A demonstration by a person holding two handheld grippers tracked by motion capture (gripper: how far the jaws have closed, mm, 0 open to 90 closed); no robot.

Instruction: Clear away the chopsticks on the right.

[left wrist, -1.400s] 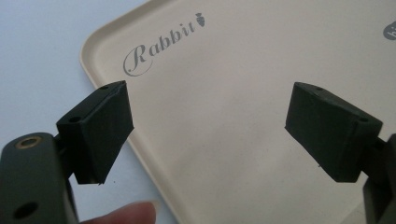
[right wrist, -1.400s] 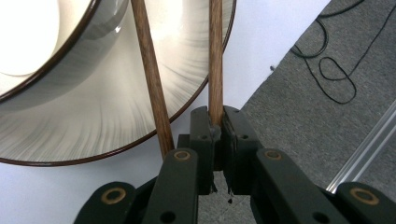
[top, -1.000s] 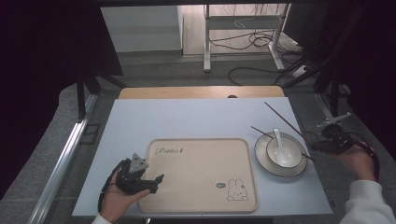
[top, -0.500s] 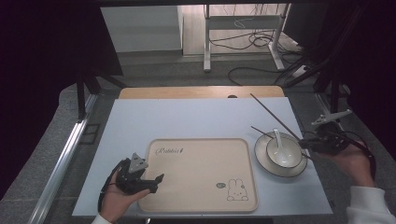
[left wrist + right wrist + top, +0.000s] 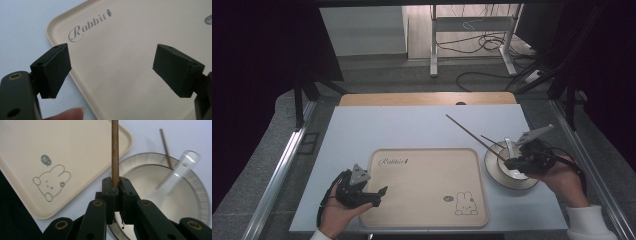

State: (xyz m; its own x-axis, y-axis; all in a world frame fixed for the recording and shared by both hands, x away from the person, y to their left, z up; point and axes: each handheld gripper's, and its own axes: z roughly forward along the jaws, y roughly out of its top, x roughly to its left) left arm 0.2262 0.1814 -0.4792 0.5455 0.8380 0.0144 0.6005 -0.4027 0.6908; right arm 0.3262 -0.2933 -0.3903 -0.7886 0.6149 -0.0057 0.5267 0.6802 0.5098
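Wooden chopstick (image 5: pixel 115 150), matt beige tray (image 5: pixel 427 185)

Even table light, dark surroundings

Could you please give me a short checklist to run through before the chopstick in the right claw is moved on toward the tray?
1. Grip: the right claw is shut on one chopstick, which stands straight between the jaws. Ok.
2. Second chopstick: it rests on the bowl's rim, outside the claw. Not ok if both should travel together.
3. Spoon: it lies in the bowl, beside the held chopstick's path. Cannot tell whether they touch.
4. Tray: its surface is bare. Ok.
5. Left claw: open, hovering over the tray's near left corner. Ok, though it may crowd a placement there.
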